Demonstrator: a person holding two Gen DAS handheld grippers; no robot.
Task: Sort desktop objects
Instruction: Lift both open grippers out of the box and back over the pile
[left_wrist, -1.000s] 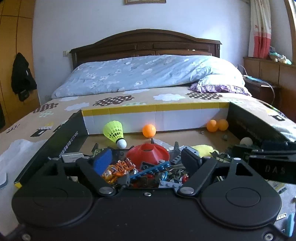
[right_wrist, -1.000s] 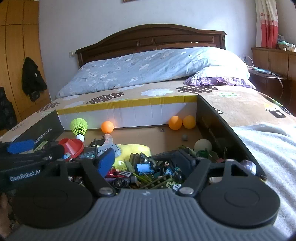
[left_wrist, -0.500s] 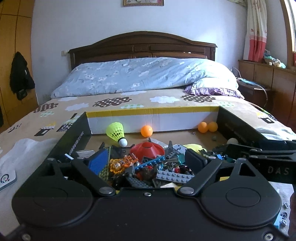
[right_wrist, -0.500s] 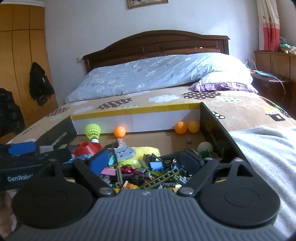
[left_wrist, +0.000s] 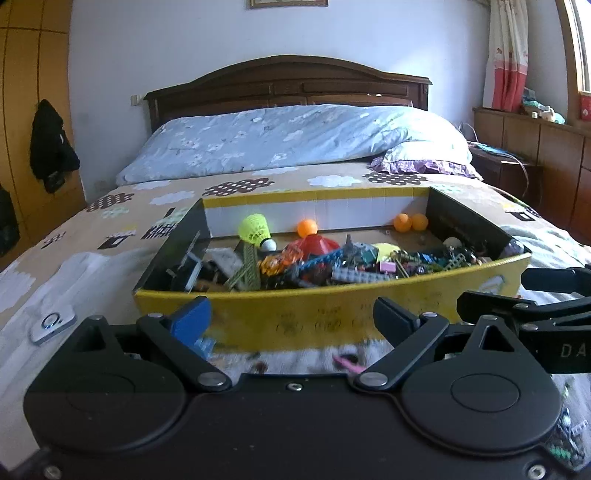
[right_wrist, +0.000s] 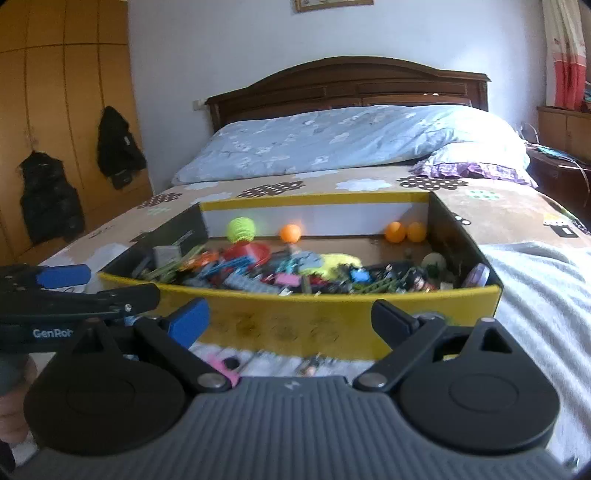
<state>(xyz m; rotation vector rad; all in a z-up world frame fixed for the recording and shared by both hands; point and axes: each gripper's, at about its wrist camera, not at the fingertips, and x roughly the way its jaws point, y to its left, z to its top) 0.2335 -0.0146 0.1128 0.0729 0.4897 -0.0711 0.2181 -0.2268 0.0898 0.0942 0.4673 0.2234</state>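
— Yellow cardboard is what we see first: the box (left_wrist: 332, 314) sits on the bed (left_wrist: 110, 229), its near wall facing both of our grippers.

— And what do we have inside it?

— We count 3 orange balls (left_wrist: 307, 228) near the far white wall, a yellow-green shuttlecock (left_wrist: 255, 229) left of them, a red cone (left_wrist: 316, 244), and a heap of bricks (left_wrist: 351, 273) crowded toward the near wall.

— How do our grippers stand?

— Our left gripper (left_wrist: 291, 317) is spreading its jaws, with nothing between them; it is short of the box. Our right gripper (right_wrist: 290, 315) is also spreading, and we hold nothing there either. In the right view, the left gripper shows at the left edge.

— Anything outside the box?

— We see small blurred bits (right_wrist: 221, 363) on the white cloth (right_wrist: 535, 295) just before the near wall, including a pink one.
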